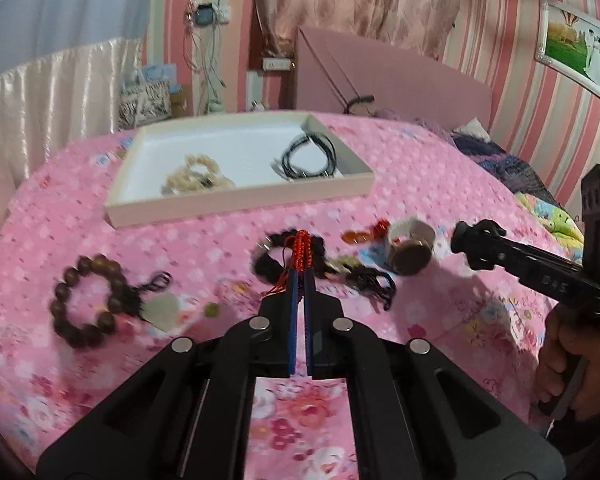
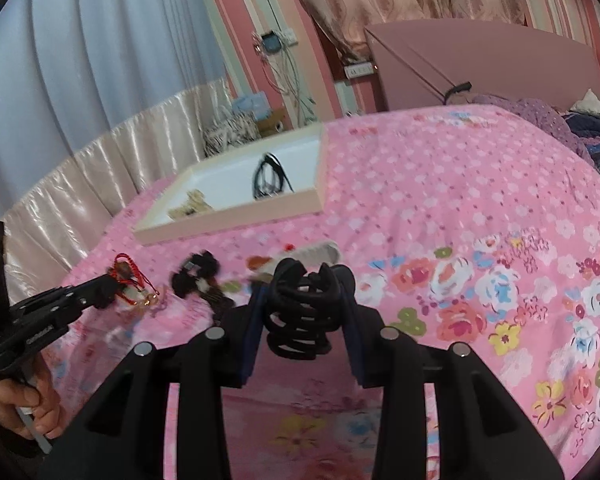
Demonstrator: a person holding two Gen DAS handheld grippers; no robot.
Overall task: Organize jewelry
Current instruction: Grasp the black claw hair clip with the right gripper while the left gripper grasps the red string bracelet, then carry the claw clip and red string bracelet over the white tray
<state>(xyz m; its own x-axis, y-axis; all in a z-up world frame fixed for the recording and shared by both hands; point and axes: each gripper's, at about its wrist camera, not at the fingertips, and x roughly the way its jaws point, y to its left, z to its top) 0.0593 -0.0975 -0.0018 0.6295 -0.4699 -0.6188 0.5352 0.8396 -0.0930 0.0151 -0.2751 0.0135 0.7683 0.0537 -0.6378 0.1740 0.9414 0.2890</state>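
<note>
My left gripper (image 1: pixel 301 274) is shut on a red braided cord (image 1: pixel 301 249) and holds it above the pink floral bedspread; it also shows in the right wrist view (image 2: pixel 112 286) with the red cord (image 2: pixel 130 276) hanging from it. My right gripper (image 2: pixel 304 292) is shut on a black hair claw clip (image 2: pixel 300 312); it shows in the left wrist view (image 1: pixel 474 246). A shallow white tray (image 1: pixel 240 200) lies further back and holds a cream bead bracelet (image 1: pixel 198 178) and a black cord necklace (image 1: pixel 310 158).
On the bedspread lie a brown wooden bead bracelet (image 1: pixel 88 304), a pale jade pendant (image 1: pixel 164 308), a black fuzzy band (image 1: pixel 276 256), a white bangle (image 1: pixel 412 248) and small coloured pieces. A pink headboard (image 1: pixel 380 76) and folded blankets (image 1: pixel 500 160) stand at the back right.
</note>
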